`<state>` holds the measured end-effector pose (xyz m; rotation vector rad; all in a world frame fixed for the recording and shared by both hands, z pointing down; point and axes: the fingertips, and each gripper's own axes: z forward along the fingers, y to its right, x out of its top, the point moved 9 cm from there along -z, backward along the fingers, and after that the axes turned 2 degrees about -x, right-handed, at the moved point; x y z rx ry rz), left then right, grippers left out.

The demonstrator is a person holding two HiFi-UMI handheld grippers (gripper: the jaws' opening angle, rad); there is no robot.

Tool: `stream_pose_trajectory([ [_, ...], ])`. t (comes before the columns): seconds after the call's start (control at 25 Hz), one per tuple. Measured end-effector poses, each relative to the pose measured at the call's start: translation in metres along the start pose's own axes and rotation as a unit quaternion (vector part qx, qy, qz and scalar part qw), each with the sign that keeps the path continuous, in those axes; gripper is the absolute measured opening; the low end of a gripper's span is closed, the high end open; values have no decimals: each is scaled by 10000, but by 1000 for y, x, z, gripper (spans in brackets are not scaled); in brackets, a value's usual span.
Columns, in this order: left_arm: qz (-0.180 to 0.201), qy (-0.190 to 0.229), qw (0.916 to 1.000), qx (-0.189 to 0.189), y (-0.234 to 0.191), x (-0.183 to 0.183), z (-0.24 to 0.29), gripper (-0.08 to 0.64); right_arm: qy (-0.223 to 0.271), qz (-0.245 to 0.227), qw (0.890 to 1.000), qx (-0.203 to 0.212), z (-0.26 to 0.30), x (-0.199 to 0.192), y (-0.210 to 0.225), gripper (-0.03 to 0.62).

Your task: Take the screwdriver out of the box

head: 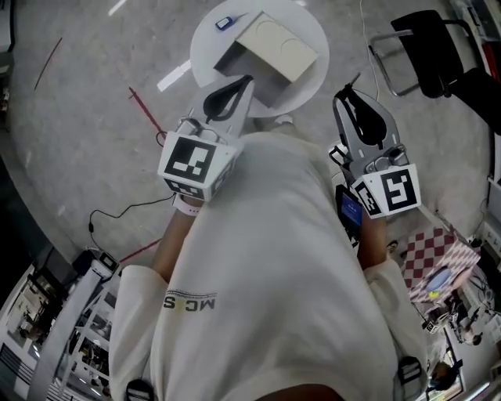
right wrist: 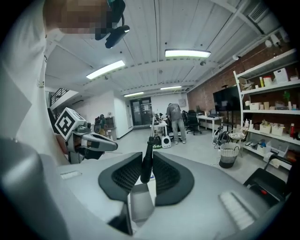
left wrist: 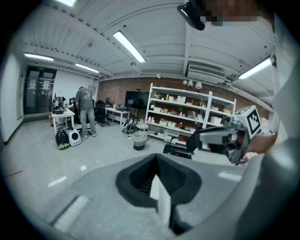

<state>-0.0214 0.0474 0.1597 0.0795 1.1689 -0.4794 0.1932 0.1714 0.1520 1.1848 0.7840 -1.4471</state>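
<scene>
In the right gripper view my right gripper [right wrist: 146, 161] is shut on the black handle of the screwdriver [right wrist: 146, 166], whose thin shaft sticks out past the jaws. The head view shows that gripper [head: 343, 95] raised in front of the person's chest, at the right. My left gripper [head: 241, 81] is held up at the left, its jaws together with nothing between them [left wrist: 157, 165]. Below and beyond both stands the pale cardboard box [head: 275, 45], lid open, on a round white table [head: 205, 64].
A small blue item [head: 225, 22] lies on the table beside the box. A black chair [head: 427, 47] stands at the upper right, a red-checked box [head: 438, 252] at the lower right. Cables and red tape cross the grey floor. Shelves [left wrist: 180, 117] and a distant person [right wrist: 176, 119] are far off.
</scene>
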Motion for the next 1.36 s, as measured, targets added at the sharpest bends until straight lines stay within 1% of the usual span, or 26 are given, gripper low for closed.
stream_pose_trajectory([
  [0.24,99,-46,9999,-116,10,4,1,0,-4,155,9996,-222,-16,-7,11,69],
  [0.6,67,-50,9995,-302,-2,-3,6,0,-74,-68,9999,-101,-3,-7,3,71],
  [0.88,37,-97,9991,-420,-17,-9,13,0,-181,-62,9998,-44,12,-9,-2,69],
  [1.12,29,-95,9989,-467,-18,-10,16,0,-199,18,9998,-89,14,-14,-3,71],
  [1.36,36,-96,9984,-561,-23,-8,19,0,-257,-8,9996,-89,19,-12,-5,69],
])
